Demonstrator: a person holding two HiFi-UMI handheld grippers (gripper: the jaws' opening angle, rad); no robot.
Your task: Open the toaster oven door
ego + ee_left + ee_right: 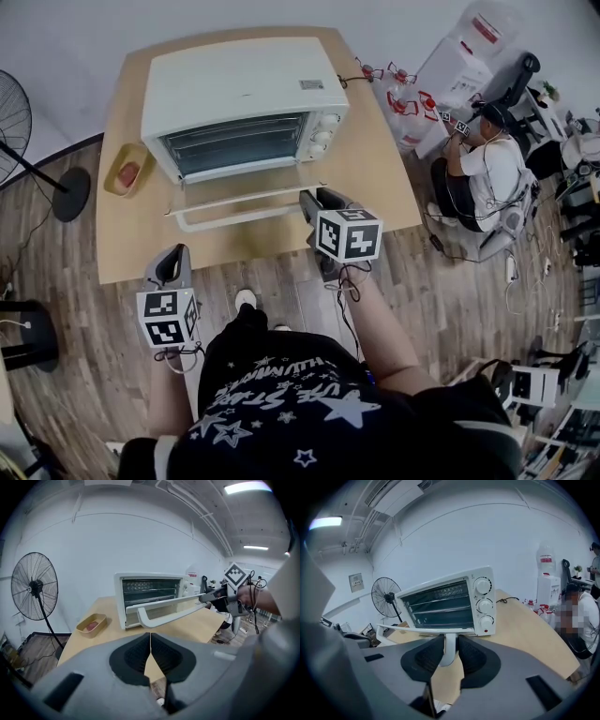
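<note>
A white toaster oven point(239, 94) stands on the wooden table point(380, 192), its glass door point(246, 199) dropped open to about level. The door's white handle point(239, 218) runs along its front edge. My right gripper point(310, 202) is shut on the right end of that handle; in the right gripper view the handle's post point(449, 645) sits pinched between the dark pads point(425, 657). My left gripper point(172, 264) hovers at the table's near left edge, shut and empty, with its jaws meeting in a thin line point(150, 641). It faces the oven point(150, 590) and handle point(166, 617).
A tan tray point(127, 171) with a pink item lies left of the oven. A standing fan point(14, 122) is on the floor at far left. A seated person point(483, 173) and water jugs point(403, 98) are to the right of the table.
</note>
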